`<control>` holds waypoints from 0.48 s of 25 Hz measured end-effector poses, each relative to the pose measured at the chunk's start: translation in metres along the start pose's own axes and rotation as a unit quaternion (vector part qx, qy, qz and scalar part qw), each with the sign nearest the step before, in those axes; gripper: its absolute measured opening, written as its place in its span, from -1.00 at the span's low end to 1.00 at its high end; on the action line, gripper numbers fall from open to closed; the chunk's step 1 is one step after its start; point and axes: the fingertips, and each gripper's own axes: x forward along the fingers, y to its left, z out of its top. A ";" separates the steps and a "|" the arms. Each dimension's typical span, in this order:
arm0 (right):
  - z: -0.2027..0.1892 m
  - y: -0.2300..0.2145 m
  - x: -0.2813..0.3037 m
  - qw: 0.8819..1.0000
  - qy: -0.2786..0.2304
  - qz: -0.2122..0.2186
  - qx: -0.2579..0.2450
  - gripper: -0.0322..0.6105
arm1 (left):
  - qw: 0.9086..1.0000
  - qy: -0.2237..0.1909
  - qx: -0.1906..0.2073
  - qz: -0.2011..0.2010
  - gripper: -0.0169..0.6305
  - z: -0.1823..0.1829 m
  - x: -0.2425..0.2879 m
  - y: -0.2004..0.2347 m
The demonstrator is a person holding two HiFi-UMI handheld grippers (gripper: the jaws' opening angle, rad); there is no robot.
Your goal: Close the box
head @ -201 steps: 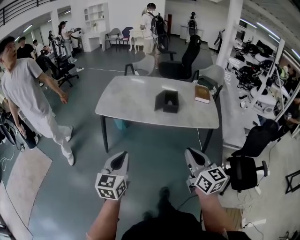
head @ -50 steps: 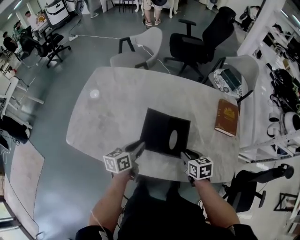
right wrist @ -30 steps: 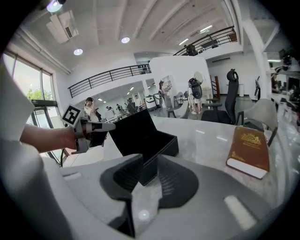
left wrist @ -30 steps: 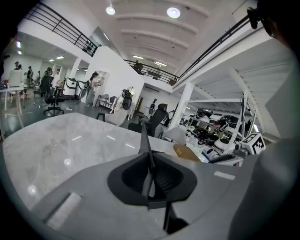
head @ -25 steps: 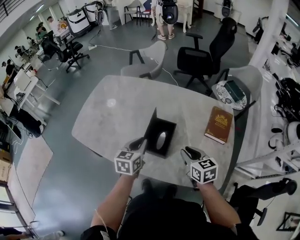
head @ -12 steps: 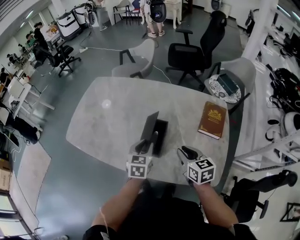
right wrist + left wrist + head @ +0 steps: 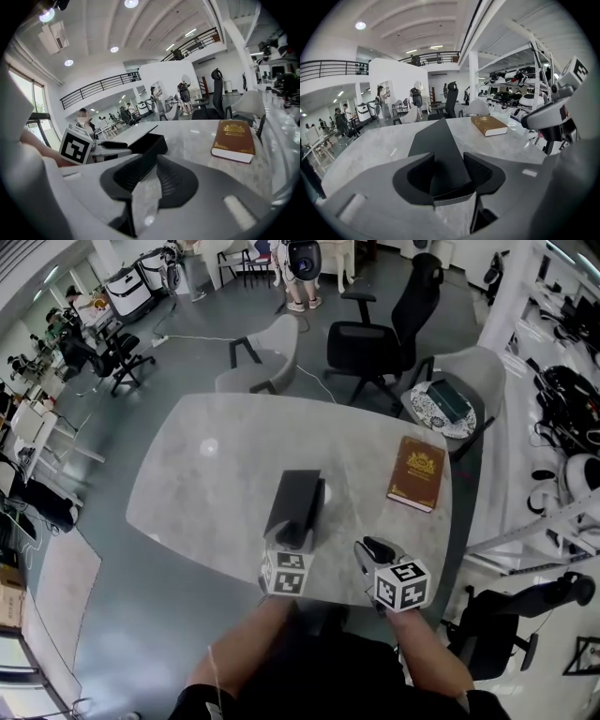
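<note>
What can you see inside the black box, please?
Almost nothing: the lid is nearly down over the box. Only a dark gap shows in the right gripper view; the rest is covered.

Swung black rectangular box's lid (image 7: pixel 294 493) down from upright, nearly shut; just been opening left gripper (image 7: pixel 292 540) jaws around its edge.

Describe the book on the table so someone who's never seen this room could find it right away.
Find the pale grey table in the middle of the room. Toward its right edge in the head view, well apart from the black box, lies the book. It lies flat, brown with gold decoration, the only coloured thing on the tabletop.
</note>
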 end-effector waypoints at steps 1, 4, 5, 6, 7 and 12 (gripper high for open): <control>-0.002 -0.002 -0.002 1.000 0.000 -0.001 0.002 -0.60 | 1.000 0.003 0.007 0.005 -0.32 -0.002 0.003 -0.002; -0.007 -0.007 -0.007 1.000 0.001 -0.002 0.008 -0.60 | 0.999 0.010 0.030 0.017 -0.26 -0.010 0.012 -0.007; -0.008 -0.008 -0.010 1.000 0.001 -0.003 0.009 -0.60 | 0.999 0.012 0.038 0.021 -0.25 -0.012 0.014 -0.008; -0.009 -0.009 -0.012 1.000 0.002 -0.004 0.010 -0.60 | 0.999 0.014 0.046 0.025 -0.25 -0.013 0.015 -0.008; -0.010 -0.011 -0.015 1.000 0.002 -0.005 0.012 -0.60 | 0.998 0.016 0.053 0.029 -0.24 -0.013 0.016 -0.009; -0.021 -0.018 -0.025 1.000 0.007 -0.011 0.025 -0.60 | 0.997 0.036 0.062 0.030 -0.18 -0.022 0.023 -0.015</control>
